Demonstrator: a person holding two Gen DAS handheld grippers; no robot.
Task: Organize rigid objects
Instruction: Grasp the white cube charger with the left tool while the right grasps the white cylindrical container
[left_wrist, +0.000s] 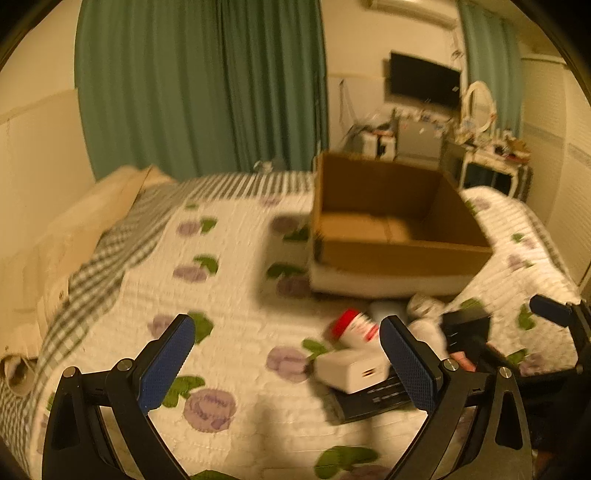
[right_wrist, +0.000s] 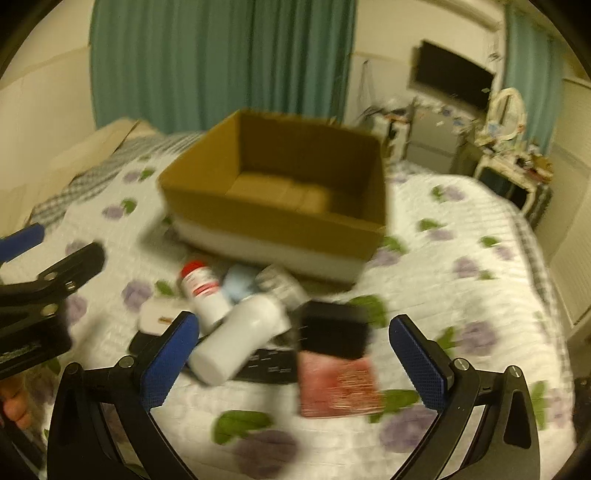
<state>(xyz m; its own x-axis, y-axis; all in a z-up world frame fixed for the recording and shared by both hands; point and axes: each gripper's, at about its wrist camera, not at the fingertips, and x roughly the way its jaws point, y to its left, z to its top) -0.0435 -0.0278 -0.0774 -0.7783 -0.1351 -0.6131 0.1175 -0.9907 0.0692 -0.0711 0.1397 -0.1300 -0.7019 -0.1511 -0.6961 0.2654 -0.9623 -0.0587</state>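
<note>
An open cardboard box (left_wrist: 402, 254) (right_wrist: 266, 218) stands on the bed. In front of it lies a pile: a red-capped white bottle (left_wrist: 356, 326) (right_wrist: 203, 291), a larger white bottle (right_wrist: 240, 339), a white charger block (left_wrist: 351, 369) (right_wrist: 157, 315), a flat black device (left_wrist: 373, 400) (right_wrist: 273, 365), a black-and-red box (right_wrist: 336, 365) and a pale blue item (right_wrist: 240, 282). My left gripper (left_wrist: 288, 365) is open and empty, left of the pile. My right gripper (right_wrist: 295, 360) is open and empty, above the pile.
The bed has a white floral quilt (left_wrist: 229, 295) with a checked border and a beige pillow (left_wrist: 66, 236) at the left. Green curtains (left_wrist: 199, 85), a wall TV (left_wrist: 424, 81) and a cluttered dresser (left_wrist: 487, 158) stand beyond. The other gripper (right_wrist: 44, 291) shows at the left of the right wrist view.
</note>
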